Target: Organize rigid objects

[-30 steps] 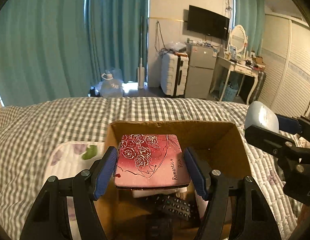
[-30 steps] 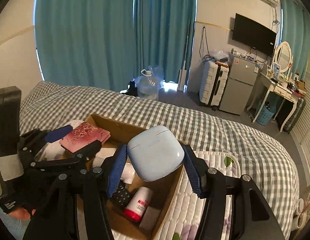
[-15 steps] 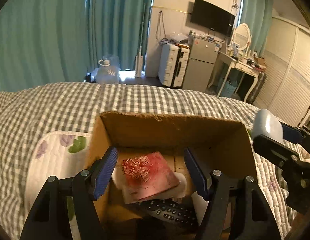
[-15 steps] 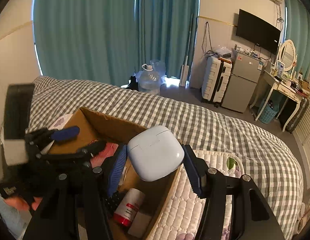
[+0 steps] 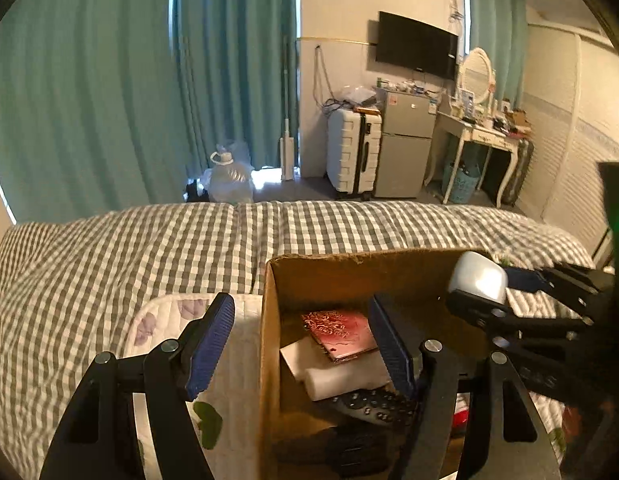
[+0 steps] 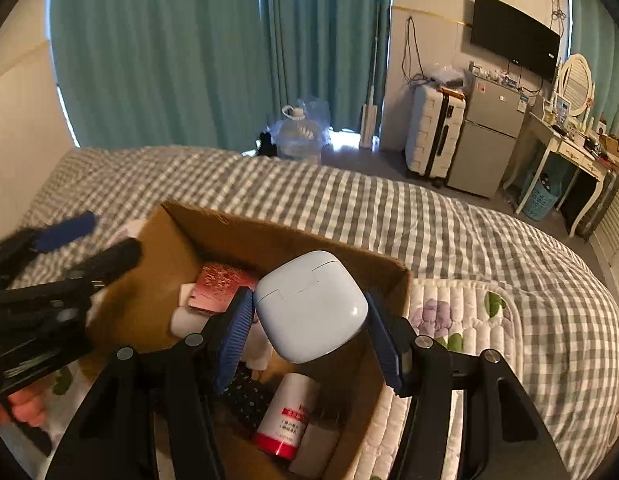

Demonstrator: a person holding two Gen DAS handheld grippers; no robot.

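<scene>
An open cardboard box (image 5: 269, 320) (image 6: 393, 292) sits on the bed. Inside it lie a red rose-patterned notebook (image 5: 341, 334) (image 6: 221, 284), white items, a black remote (image 5: 369, 404) and a white bottle with a red base (image 6: 287, 420). My left gripper (image 5: 301, 348) is open and empty, straddling the box's left wall. My right gripper (image 6: 309, 340) is shut on a pale blue earbud case (image 6: 309, 306) and holds it above the box; the case also shows in the left wrist view (image 5: 479, 278).
The bed has a grey checked cover (image 5: 149, 248) and a white floral quilted pad (image 6: 461, 312) under the box. Beyond the bed stand teal curtains, a water jug (image 5: 229, 176), a white suitcase (image 5: 353, 152), a small fridge and a dressing table.
My left gripper has let go of the red notebook, which dropped into the box, and has shifted left. My right gripper still holds the earbud case over the box.
</scene>
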